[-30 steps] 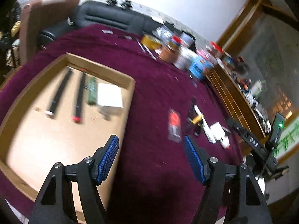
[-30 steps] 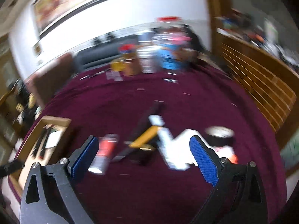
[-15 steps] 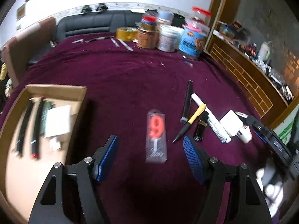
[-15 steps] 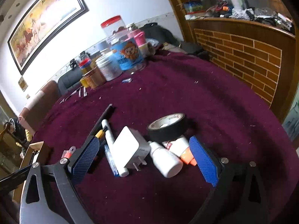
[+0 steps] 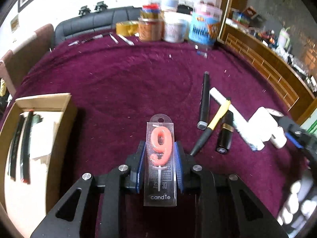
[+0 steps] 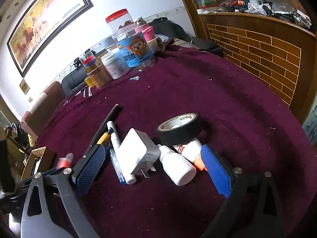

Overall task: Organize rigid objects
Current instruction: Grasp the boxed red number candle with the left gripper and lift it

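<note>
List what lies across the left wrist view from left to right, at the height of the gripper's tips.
Cardboard box → number 9 candle pack held in the left gripper → yellow-and-black pen → black lipstick tube → white charger.

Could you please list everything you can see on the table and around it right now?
candle pack: one, clear with a red 9, between the left fingers
cardboard box: one, brown, left, pens inside
black marker: one, right of the candle
yellow-black pen: one, beside the marker
white marker: one, under the charger
lipstick tube: one, black
charger: one, white, prongs toward the camera
dropper bottle: one, white
tape roll: one, black
jars: several, far edge
tablecloth: maroon
left gripper: shut on the pack
right gripper: open, over the charger and bottle
</note>
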{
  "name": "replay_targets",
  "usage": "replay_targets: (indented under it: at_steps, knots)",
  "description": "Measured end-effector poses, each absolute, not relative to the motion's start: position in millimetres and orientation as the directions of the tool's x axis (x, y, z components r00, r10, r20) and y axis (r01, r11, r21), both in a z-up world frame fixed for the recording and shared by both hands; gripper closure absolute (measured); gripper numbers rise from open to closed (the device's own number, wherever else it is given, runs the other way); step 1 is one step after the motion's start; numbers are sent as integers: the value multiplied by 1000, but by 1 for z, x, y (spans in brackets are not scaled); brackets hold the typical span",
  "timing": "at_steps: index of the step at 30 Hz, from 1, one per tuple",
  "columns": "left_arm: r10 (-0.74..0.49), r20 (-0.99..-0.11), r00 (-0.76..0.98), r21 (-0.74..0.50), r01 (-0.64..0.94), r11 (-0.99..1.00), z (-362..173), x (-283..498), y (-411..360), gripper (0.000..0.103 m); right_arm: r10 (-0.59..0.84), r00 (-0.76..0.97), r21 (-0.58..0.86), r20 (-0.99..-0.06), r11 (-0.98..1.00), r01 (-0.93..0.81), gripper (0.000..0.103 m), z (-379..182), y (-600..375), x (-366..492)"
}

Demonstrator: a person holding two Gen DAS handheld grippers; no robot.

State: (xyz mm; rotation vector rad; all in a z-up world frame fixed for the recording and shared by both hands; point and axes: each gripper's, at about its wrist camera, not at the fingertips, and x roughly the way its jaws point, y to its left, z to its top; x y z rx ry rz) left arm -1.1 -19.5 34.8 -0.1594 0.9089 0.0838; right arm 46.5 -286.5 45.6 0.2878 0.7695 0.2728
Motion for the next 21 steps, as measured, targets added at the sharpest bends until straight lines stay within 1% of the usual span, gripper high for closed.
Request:
replay_targets:
  at_steps: [3, 6, 9, 12, 15, 17, 21]
  knots:
    - [-17, -766, 642, -142, -143, 980, 46, -26, -18, 80, 339, 683, 348, -647, 928, -131, 5, 45, -286, 47]
    - [1, -759, 651, -117, -138, 984, 48, -38, -21, 80, 329, 683, 342, -652, 932, -123, 5, 44, -286, 48]
    - [51, -772, 634, -62, -154, 986, 39, -37, -18, 80, 317, 684, 336, -657, 935, -111, 5, 44, -287, 48]
    - [31, -797, 603, -96, -178, 979, 26, -35, -7, 80, 304, 686, 332, -661, 938, -97, 5, 43, -288, 48]
    - [27, -804, 594, -100, -180, 979, 16, -33, -5, 80, 292, 688, 329, -665, 941, -81, 5, 43, -289, 48]
    - [-7, -803, 596, -142, -181, 973, 12, -33, -1, 78, 283, 685, 323, -671, 944, -73, 5, 42, -289, 48]
    - [-87, -786, 612, -243, -177, 954, 10, -35, 11, 71, 273, 686, 312, -675, 948, -70, 5, 43, -288, 49]
